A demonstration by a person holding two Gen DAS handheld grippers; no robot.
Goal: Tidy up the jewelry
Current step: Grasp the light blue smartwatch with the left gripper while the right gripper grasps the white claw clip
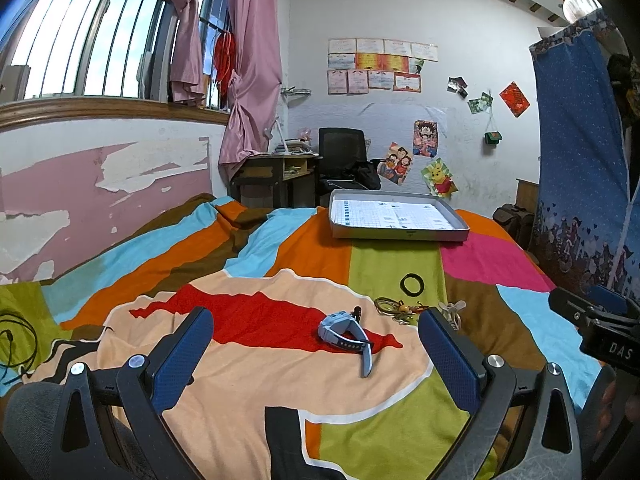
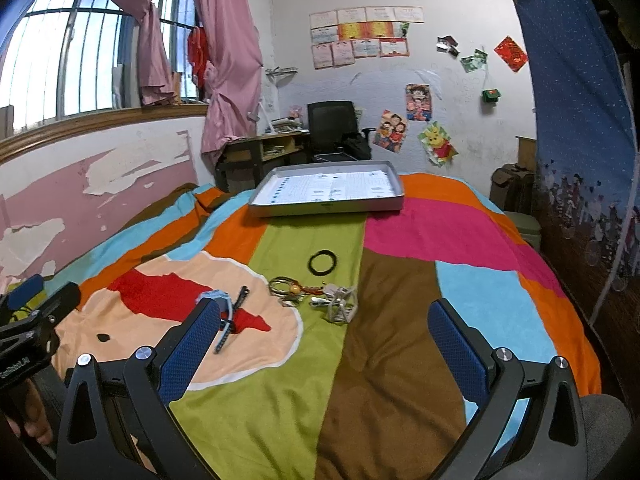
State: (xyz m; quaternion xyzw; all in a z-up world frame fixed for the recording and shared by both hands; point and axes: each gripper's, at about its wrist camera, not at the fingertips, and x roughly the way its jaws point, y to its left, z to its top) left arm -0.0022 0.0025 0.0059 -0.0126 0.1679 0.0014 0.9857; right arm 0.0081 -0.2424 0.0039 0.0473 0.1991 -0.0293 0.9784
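A light blue watch (image 1: 345, 333) lies on the colourful bedspread between the fingers of my left gripper (image 1: 316, 322), which is open and empty above the bed. The watch (image 2: 221, 303) also shows in the right wrist view, partly behind my left finger. Beyond it lie a black ring bracelet (image 1: 412, 284) (image 2: 323, 263), a gold bangle with beads (image 1: 394, 306) (image 2: 286, 287) and a white hair clip (image 2: 340, 303). A grey tray (image 1: 400, 236) (image 2: 328, 207) sits further back. My right gripper (image 2: 324, 322) is open and empty, short of the jewelry.
The bedspread (image 2: 400, 320) covers a bed along a peeling pink wall (image 1: 80, 184). A desk and black chair (image 1: 344, 152) stand behind the bed. A blue curtain (image 2: 580, 140) hangs at the right. Black cable (image 1: 16, 340) lies at the left edge.
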